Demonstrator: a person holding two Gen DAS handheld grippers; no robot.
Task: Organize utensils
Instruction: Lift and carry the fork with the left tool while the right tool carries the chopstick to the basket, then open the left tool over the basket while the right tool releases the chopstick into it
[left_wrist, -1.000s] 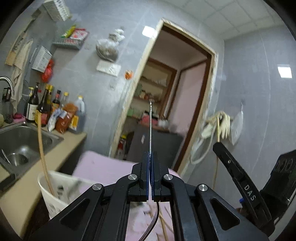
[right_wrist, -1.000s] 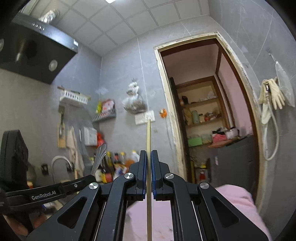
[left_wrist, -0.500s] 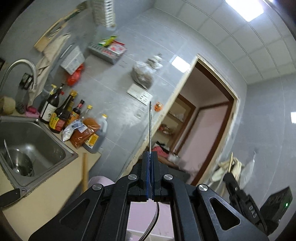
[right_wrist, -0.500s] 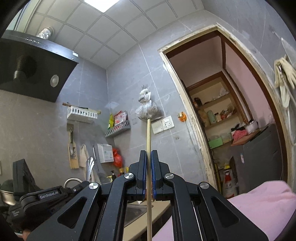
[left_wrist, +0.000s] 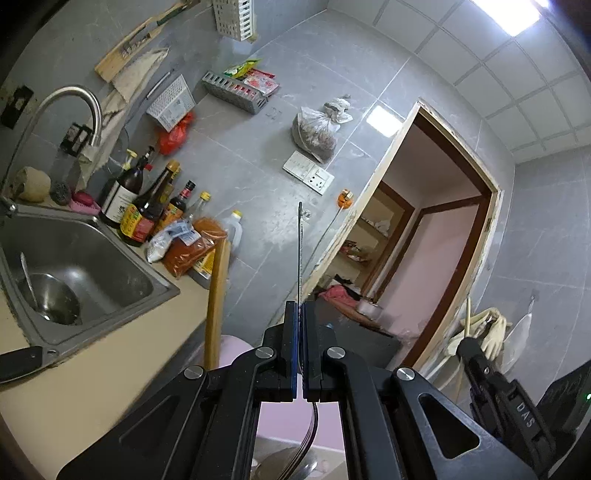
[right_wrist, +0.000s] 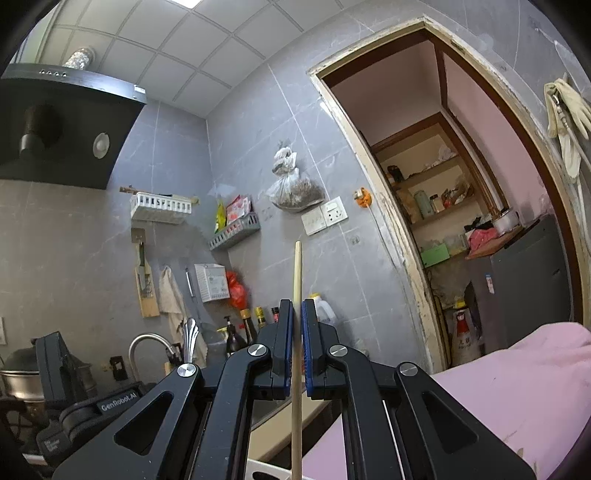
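The left gripper (left_wrist: 299, 350) is squeezed tight on a thin metal fork (left_wrist: 299, 251). We see the fork from its thin edge. Its handle sticks up past the fingers (left_wrist: 290, 347), and its prongs hang down below them. Just to the left of the gripper stands a blurry wooden chopstick (left_wrist: 216, 299), close to the camera. The right gripper (left_wrist: 509, 410) shows at the bottom right of the left wrist view.

The right gripper (right_wrist: 297, 350) is closed on another wooden stick (right_wrist: 296, 332), with one finger pressed on each side. The stick points straight up above the fingers and runs down below them too. In the right wrist view, the left gripper (right_wrist: 74, 402) is low on the left, and the fancy end of the fork handle (right_wrist: 190, 338) pokes up above it.

Below both grippers is a pink cloth (right_wrist: 498, 387). To the left is the tan worktop (left_wrist: 85, 380) with a steel sink (left_wrist: 122, 273) set in it. A spoon (left_wrist: 27, 273) lies in a bowl in the sink. A bent tap (left_wrist: 79, 107) curves over the sink.

Behind the sink, sauce bottles (left_wrist: 147, 210) and food bags stand by the gray tiled wall (left_wrist: 258, 155). Baskets and a plastic bag hang on that wall. Farther right is an open doorway (right_wrist: 454, 203) with shelves inside. Pale gloves (right_wrist: 567, 122) hang beside it.
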